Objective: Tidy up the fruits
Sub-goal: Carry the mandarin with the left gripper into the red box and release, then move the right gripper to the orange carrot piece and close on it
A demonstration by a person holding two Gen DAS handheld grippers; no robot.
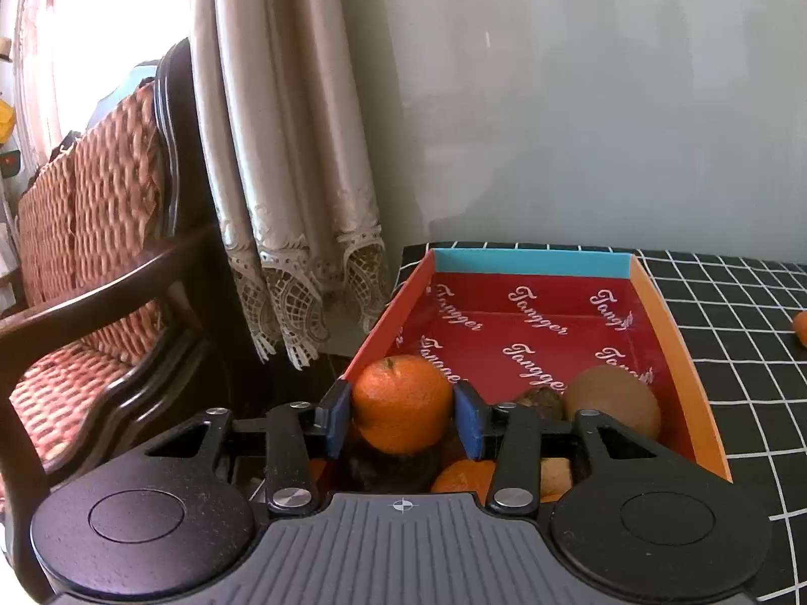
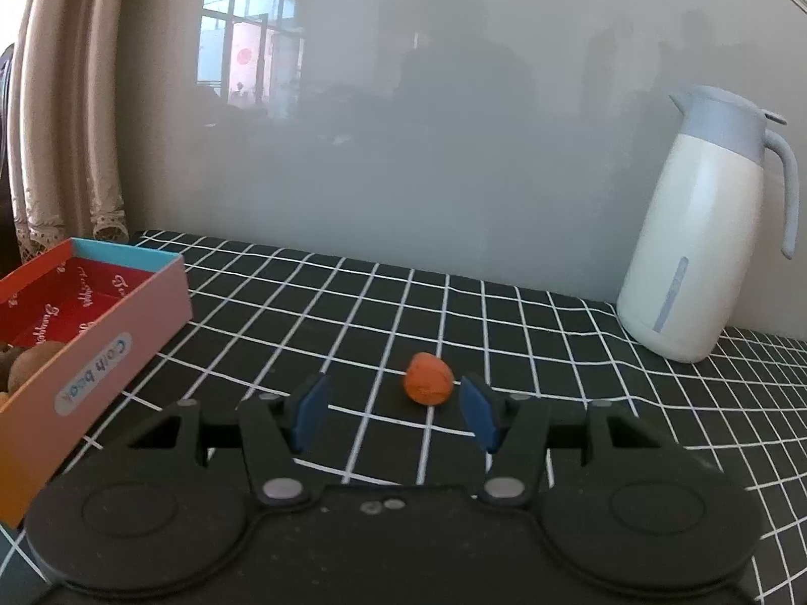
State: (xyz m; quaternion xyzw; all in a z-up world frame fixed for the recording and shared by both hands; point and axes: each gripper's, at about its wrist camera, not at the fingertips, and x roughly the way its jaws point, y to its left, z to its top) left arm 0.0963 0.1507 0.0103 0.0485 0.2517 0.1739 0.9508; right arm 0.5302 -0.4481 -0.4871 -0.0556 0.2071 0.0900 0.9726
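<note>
The left gripper [image 1: 402, 413] releases an orange [image 1: 402, 403] over the box [image 1: 676, 353], pads barely apart from it; the right gripper [image 2: 393, 411], open, must reach the fruit [image 2: 427, 378] at centre frame.

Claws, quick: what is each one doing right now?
Left claw: open, orange between its pads, not clearly gripped.
Right claw: open, empty.

The red paper lining [image 1: 529, 322] of the orange cardboard box [image 1: 691, 378] repeats a white script word, seemingly "Tangger". The oval label [image 2: 96, 375] on its pink outer wall is unclear.
</note>
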